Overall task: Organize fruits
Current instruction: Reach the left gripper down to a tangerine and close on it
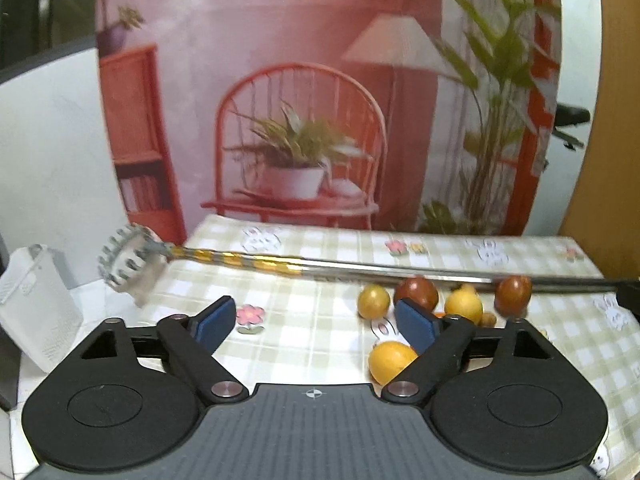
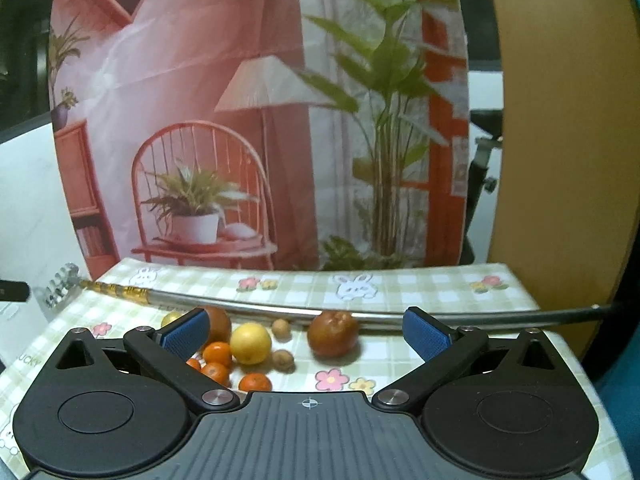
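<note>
- Left wrist view: the left gripper (image 1: 316,322) sat low in the frame with its blue-padded fingers (image 1: 214,322) spread wide and nothing between them, above the checked tablecloth (image 1: 312,344).
- In the same view the fruits clustered right of centre: an orange (image 1: 390,361) just beside the right finger, a lemon (image 1: 464,304) above it, a small yellow fruit (image 1: 373,301) to the left, and two dark red fruits (image 1: 416,293) (image 1: 513,295) further back.
- A long metal rod (image 1: 360,270) crossed the frame from right to left above the fruits, ending in a toothed head (image 1: 128,264) at mid-left.
- Right wrist view: the right gripper (image 2: 307,334) was likewise released and empty.
- Between its fingers lay a lemon (image 2: 251,342), small tangerines (image 2: 217,354) at lower left, two brown nuts (image 2: 281,328), and a dark red fruit (image 2: 333,333) at centre.
- The rod (image 2: 280,312) ran across just behind them.
</note>
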